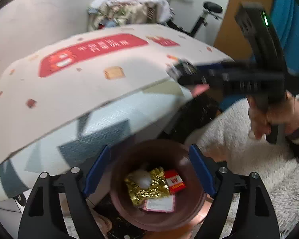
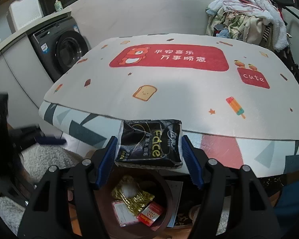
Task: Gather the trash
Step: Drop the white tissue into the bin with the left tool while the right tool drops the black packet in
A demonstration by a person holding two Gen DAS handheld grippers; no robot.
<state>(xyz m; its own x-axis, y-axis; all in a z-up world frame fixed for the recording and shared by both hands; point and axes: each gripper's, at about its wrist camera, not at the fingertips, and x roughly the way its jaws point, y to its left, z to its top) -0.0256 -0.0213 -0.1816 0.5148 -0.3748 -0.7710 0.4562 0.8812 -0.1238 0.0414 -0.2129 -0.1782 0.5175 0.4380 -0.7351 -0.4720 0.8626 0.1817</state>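
The right claw (image 2: 149,155) is clenched on a black tissue packet (image 2: 150,142), gripped by its two side edges so that it hangs flat-faced between the blue pads (image 2: 107,159). The packet is held directly above the brown waste bin (image 2: 165,205), just off the edge of the bench (image 2: 169,91); this placement is judged to prepare a drop into the bin. The packet is soft, creased and glossy, with yellow lettering, and its upper edge is torn open. The left claw (image 1: 149,171) is released and empty, its jaws spread over the waste bin (image 1: 195,209). A gold foil wrapper (image 1: 147,189), a red carton (image 1: 174,181) and a pink-edged label (image 1: 159,204) lie in the bin.
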